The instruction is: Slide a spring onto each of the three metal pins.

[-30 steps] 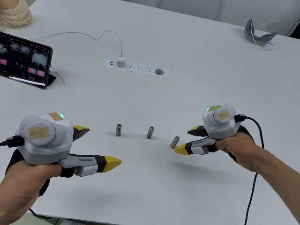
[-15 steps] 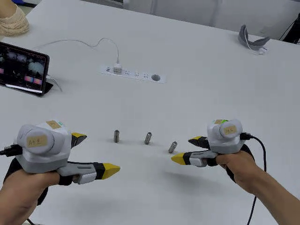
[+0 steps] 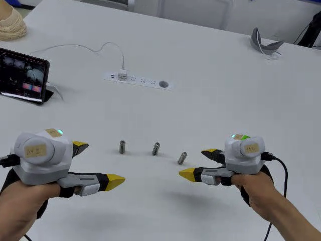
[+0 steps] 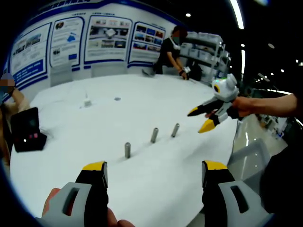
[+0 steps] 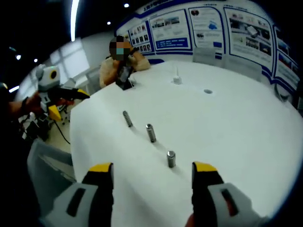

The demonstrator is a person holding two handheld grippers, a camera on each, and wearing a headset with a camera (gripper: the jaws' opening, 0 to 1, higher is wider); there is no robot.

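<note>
The three metal pins stand in a short row on the white table (image 3: 210, 100), and each looks ribbed along its shaft, as if a spring is already coiled round it. The first pin (image 3: 122, 146) is ahead of the fingertips of the left gripper (image 3: 99, 163). The middle pin (image 3: 156, 148) sits roughly midway between the two grippers. The third pin (image 3: 182, 158) leans a little, close to the lower fingertip of the right gripper (image 3: 197, 162) but apart from it. In the right gripper view the spring (image 5: 127, 118) on the first pin shows its turns most plainly, while the nearer two pins show a smooth cap above darker ribbing. I see no loose spring on the table near the fingers. Both grippers hover just above the table with their yellow-tipped jaws spread wide and nothing held between them, each pointing inward at the row. By my reading the sliding is finished or nearly so, and this is a checking pause rather than a pick. The next move, if any, calls for confirming that every coil is seated fully down, perhaps nudging the tilted third pin without toppling it. Beyond the fingertips lie a power strip (image 3: 138, 80) and, far to the left, a tablet (image 3: 22, 75).
</note>
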